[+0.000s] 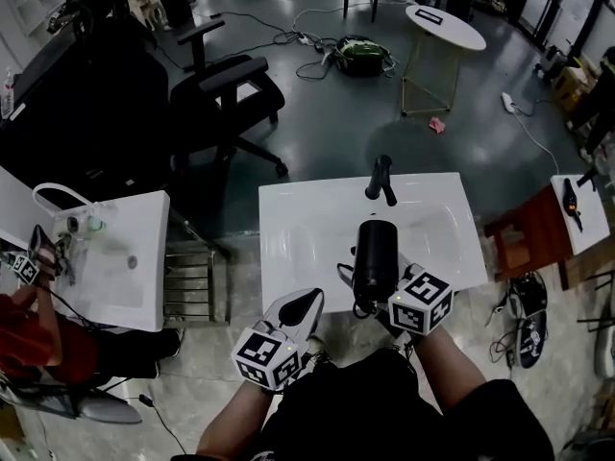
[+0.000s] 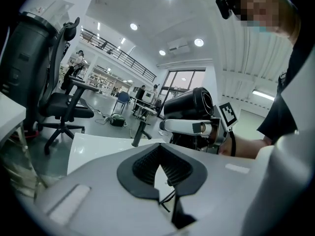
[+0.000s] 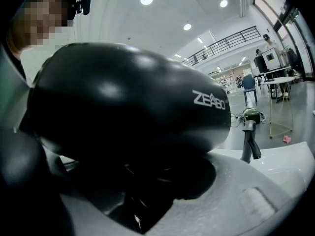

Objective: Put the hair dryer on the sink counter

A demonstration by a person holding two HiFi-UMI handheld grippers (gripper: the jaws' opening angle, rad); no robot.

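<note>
We see the black hair dryer point(image 1: 375, 257) held up over the basin of the white sink bench point(image 1: 288, 221), toward its front edge, with the barrel pointing at the black faucet point(image 1: 381, 181) at the back rim. It does not lie on the bench. In the right gripper view its glossy body point(image 3: 128, 102) fills most of the frame and carries the lettering "ZEABO". The right gripper point(image 1: 389, 291) has it. The fingers are closed from both sides on the dark part below the barrel, spread wide by it, though the exact contact is lost in shadow. From the left gripper view we see one white finger point(image 2: 187, 127) running just under the barrel point(image 2: 189, 104).

The left gripper point(image 1: 300, 310) hovers at the front edge of the bench, beside the dryer and apart from it. Its fingers are brought together with nothing between them point(image 2: 160, 168).

Farther out, a second white sink point(image 1: 115, 248) stands at the left. A black office chair point(image 1: 226, 89) sits behind it on the dark floor. A round white table point(image 1: 445, 25) and a green bag point(image 1: 360, 56) lie well beyond the faucet.
</note>
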